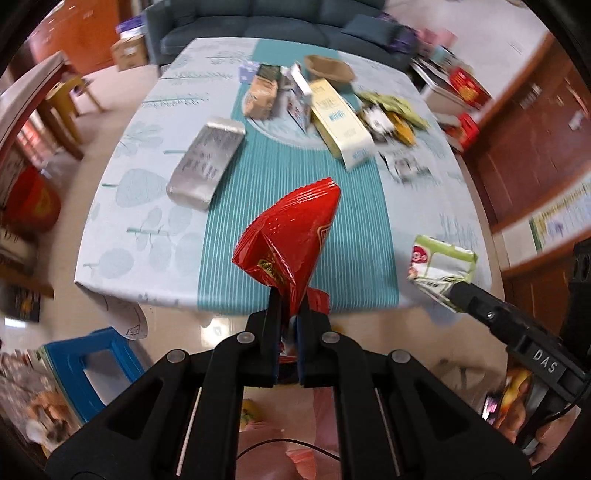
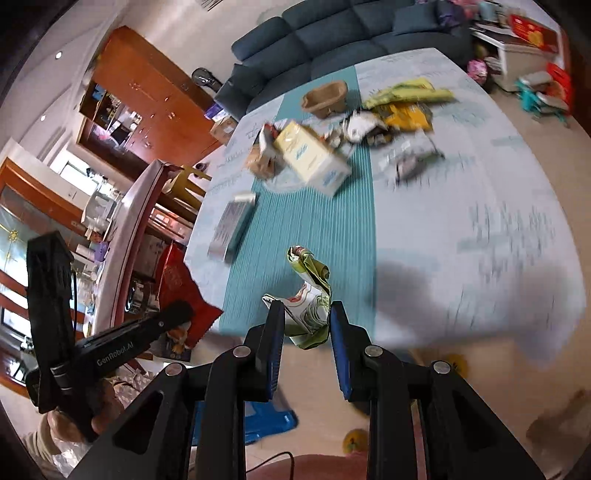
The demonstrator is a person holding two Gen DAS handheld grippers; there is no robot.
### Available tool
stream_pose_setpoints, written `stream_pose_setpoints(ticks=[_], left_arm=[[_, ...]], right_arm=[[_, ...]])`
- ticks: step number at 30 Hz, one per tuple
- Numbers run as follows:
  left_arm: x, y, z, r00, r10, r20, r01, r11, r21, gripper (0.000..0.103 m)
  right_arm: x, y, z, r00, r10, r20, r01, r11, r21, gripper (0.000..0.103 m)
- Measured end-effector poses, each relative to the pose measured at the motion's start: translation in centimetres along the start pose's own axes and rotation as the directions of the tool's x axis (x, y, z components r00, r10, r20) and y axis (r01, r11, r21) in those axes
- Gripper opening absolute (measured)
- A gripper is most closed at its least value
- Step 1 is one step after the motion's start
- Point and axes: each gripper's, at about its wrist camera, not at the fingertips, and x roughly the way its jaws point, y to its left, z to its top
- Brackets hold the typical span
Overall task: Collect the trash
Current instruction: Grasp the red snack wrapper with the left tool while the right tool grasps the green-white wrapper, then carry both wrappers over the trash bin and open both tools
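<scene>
My left gripper is shut on a red snack wrapper, which it holds up just off the near edge of the table. My right gripper is shut on a crumpled green-and-white wrapper, also at the table's near edge. In the left wrist view that green-and-white wrapper hangs at the right, at the tip of the right gripper. Further back on the table lie a silver pack, a cream box, a brown paper bowl and yellow-green wrappers.
A blue plastic stool stands on the floor at the table's near left. A dark blue sofa runs behind the table. Wooden cabinets line the right wall. Something pink and translucent lies under the left gripper.
</scene>
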Motion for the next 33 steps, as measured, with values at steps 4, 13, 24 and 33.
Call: stream_pose_setpoints(ticks=[4, 13, 24, 33], left_arm=[[-0.3, 1.0, -3.8, 0.998, -0.03, -0.05, 0.033, 0.997, 0.071, 0.004], [1.6, 0.0, -10.4, 0.983, -0.076, -0.166, 0.102, 0.983, 0.154, 0.004], [12.2, -1.3, -17.5, 0.95, -0.042, -0.31, 0.101, 0.979, 0.176, 0.004], [25.3, -1.9, -20.2, 0.947, -0.002, -0.32, 0.068, 0.978, 0.195, 0.004]], right_arm=[[-0.4, 1.3, -5.6, 0.999, -0.032, -0.015, 0.032, 0.999, 0.042, 0.024], [0.3, 0.3, -13.9, 0.986, -0.124, -0.113, 0.135, 0.986, 0.097, 0.024], [9.2, -7.0, -21.1, 0.95, -0.169, -0.261, 0.22, 0.959, 0.18, 0.024], [20.9, -14.7, -25.0, 0.929, -0.184, -0.321, 0.254, 0.948, 0.193, 0.025]])
